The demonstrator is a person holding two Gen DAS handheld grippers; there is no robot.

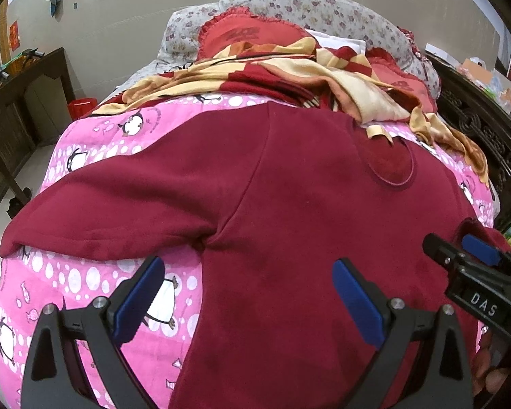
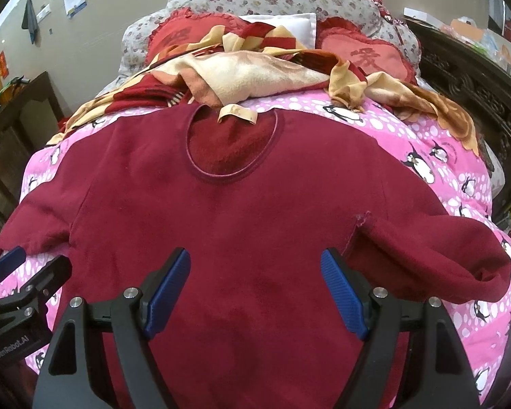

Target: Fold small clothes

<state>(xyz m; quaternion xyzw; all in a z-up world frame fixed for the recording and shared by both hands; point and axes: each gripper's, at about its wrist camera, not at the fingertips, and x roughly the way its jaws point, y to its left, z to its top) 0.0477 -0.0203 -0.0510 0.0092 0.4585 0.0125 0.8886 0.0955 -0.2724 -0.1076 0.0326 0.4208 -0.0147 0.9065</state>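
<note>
Both claws hang wide apart over the near part of a maroon sweater (image 2: 255, 211), neither gripping anything. Left gripper (image 1: 248, 293) straddles the sweater's left side edge, one blue pad above the pink penguin blanket (image 1: 68, 272) and the other above the body cloth; right gripper (image 2: 255, 286) sits over the lower body, just inside the right armpit seam. The sweater lies flat, front up, its long axis running from the hem near the claws to the round neckline (image 2: 231, 150) at the far end, with sleeves spread left and right. Each sleeve lies outward of the claw on its own side, so the left sleeve (image 1: 112, 204) probably falls to the left gripper. Beyond the neckline sit a crumpled red-and-cream cloth (image 2: 242, 78) and red cushions.
</note>
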